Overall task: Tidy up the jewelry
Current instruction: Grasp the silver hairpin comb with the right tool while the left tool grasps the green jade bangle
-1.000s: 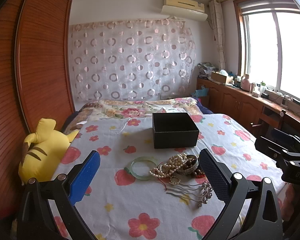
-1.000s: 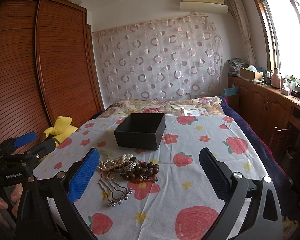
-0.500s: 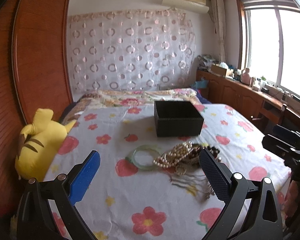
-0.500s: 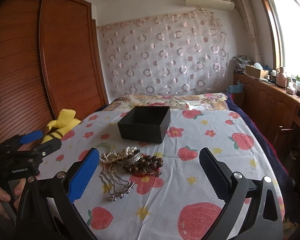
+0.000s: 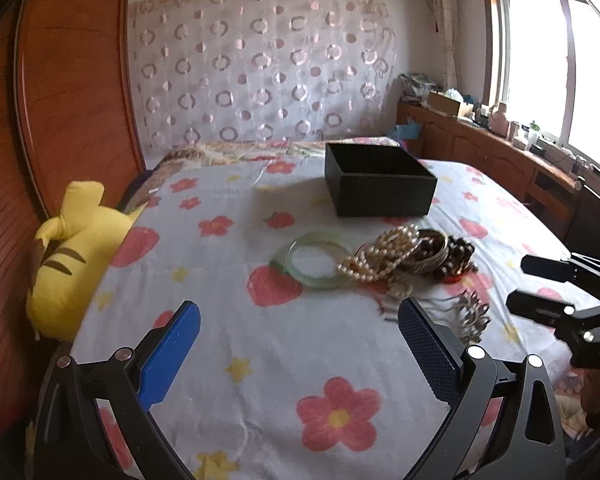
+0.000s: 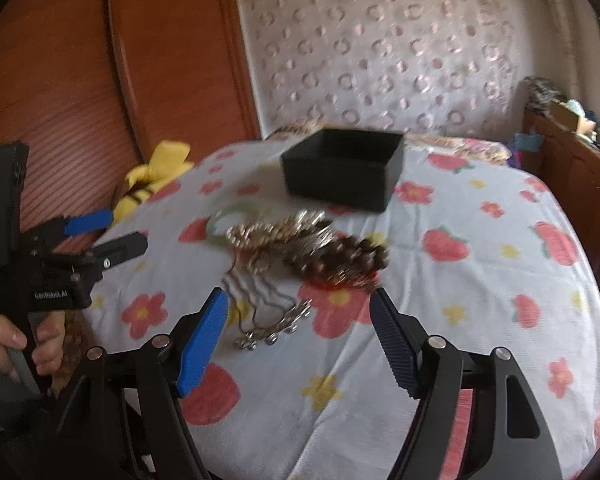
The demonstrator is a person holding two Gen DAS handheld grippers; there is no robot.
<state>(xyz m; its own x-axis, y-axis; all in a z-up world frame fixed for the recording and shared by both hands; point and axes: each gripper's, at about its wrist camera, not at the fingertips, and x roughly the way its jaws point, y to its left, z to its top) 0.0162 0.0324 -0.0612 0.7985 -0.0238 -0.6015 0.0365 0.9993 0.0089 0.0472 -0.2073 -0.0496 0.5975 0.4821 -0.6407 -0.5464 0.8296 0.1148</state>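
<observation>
The left wrist view looks forward between its own spread fingers [image 5: 424, 344] from low over the near left part of the bed [image 5: 260, 368], facing the curtained far wall, window at its right. The right wrist view looks from the near right, somewhat closer to the jewelry pile [image 6: 300, 248] and turned slightly leftward toward the wooden wardrobe [image 6: 60, 100]; it is blurred, so detail is probably unreliable. Both share the pile, the black box [image 5: 380, 184] [image 6: 342, 168], the yellow plush [image 5: 72, 256] [image 6: 156, 168], and each sees the other gripper at its edge
</observation>
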